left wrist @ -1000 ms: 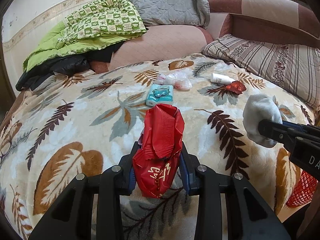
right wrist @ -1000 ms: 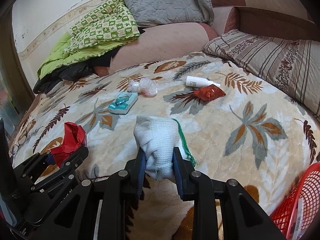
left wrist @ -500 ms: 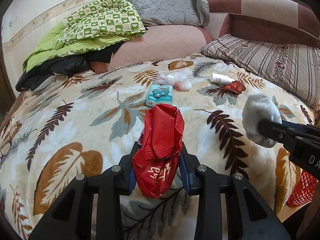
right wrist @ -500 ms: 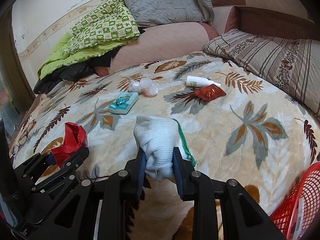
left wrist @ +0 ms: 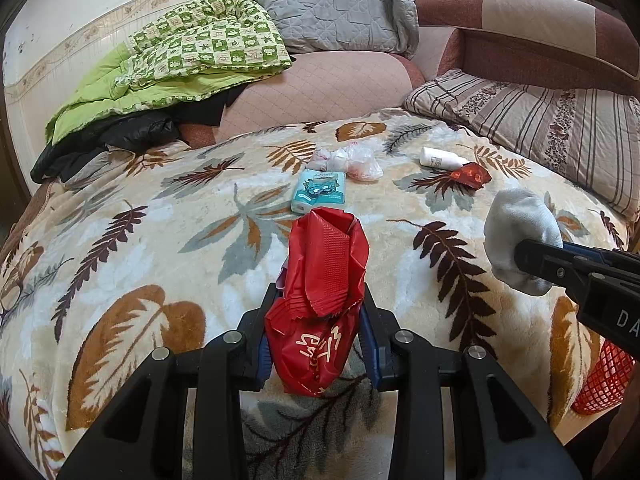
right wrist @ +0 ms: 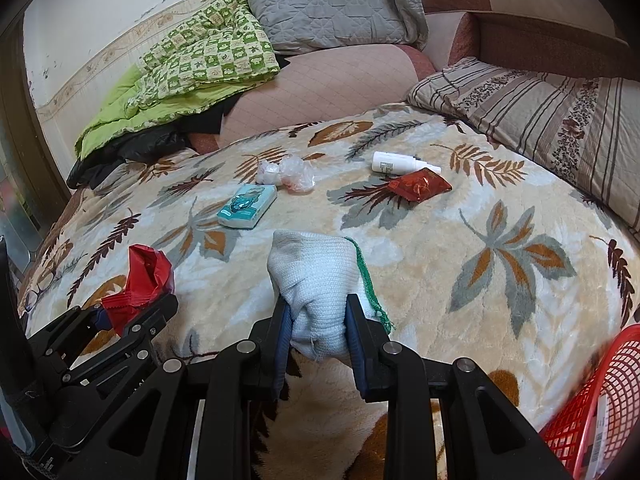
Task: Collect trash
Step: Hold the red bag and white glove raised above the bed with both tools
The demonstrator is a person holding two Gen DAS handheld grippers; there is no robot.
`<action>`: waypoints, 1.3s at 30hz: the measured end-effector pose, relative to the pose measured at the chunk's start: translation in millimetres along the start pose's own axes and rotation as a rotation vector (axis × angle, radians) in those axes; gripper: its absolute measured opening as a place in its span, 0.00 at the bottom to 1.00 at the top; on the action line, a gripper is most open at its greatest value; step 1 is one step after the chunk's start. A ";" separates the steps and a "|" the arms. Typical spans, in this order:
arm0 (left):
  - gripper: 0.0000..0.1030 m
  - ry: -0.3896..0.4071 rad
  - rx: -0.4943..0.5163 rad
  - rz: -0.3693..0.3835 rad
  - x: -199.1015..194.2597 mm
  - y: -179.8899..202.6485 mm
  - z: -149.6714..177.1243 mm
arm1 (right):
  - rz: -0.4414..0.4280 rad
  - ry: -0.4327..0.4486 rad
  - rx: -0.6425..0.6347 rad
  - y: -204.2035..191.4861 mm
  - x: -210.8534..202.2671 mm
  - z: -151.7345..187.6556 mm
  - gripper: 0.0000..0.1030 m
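Left gripper (left wrist: 316, 328) pinches a crumpled red plastic wrapper (left wrist: 320, 280); right gripper (right wrist: 320, 340) pinches a white knitted glove (right wrist: 316, 280); the red mesh basket (right wrist: 600, 408) is cut off at the near right.

red wrapper (left wrist: 320, 296): glossy crinkled foil or plastic
white glove (right wrist: 316, 284): matt ribbed knit
blanket (right wrist: 440, 264): plush fleece
red basket (right wrist: 600, 412): plastic mesh
bag (right wrist: 294, 172) beyond wrapper: clear film

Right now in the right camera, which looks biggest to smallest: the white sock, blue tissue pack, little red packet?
1. white sock, though it's nearest the camera.
2. blue tissue pack and little red packet look alike.
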State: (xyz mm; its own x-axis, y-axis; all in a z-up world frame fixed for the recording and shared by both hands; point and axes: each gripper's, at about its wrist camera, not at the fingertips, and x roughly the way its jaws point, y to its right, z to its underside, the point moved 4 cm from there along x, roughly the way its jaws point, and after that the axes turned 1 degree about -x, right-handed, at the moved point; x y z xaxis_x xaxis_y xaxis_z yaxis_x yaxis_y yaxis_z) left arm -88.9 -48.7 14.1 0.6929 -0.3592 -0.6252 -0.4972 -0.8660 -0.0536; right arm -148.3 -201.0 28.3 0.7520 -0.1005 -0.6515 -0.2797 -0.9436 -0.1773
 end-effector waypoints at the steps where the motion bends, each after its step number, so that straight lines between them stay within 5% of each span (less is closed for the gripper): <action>1: 0.33 0.000 0.000 0.000 0.1 -0.4 0.3 | 0.000 0.000 0.000 -0.9 -0.1 0.2 0.28; 39: 0.33 0.030 -0.002 0.034 -5.8 8.5 -3.5 | 0.006 0.004 0.010 4.4 -1.9 -1.3 0.28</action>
State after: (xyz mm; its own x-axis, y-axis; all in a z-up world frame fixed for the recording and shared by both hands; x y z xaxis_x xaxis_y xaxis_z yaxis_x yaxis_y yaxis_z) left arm -95.4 -55.2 20.0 0.6913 -0.3984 -0.6028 -0.5195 -0.8539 -0.0314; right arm -150.2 -205.3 29.7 0.7526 -0.1075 -0.6496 -0.2903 -0.9397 -0.1808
